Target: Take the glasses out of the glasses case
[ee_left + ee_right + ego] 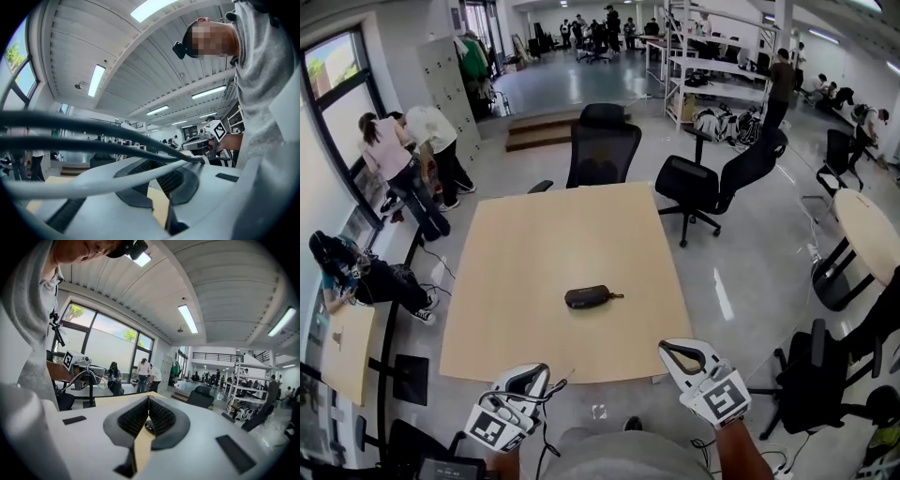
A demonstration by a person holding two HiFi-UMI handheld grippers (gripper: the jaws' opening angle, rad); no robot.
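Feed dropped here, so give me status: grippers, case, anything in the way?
Left gripper shut, empty. Right gripper shut, empty. Case closed, middle of table, beyond both. Nothing between.

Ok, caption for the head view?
Left gripper and right gripper, shut and empty, at the near edge of the table; closed case lies mid-table.

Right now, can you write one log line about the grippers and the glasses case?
phase: pre-grasp | left gripper: fingers shut, empty | right gripper: fingers shut, empty | glasses case: closed, on table, untouched
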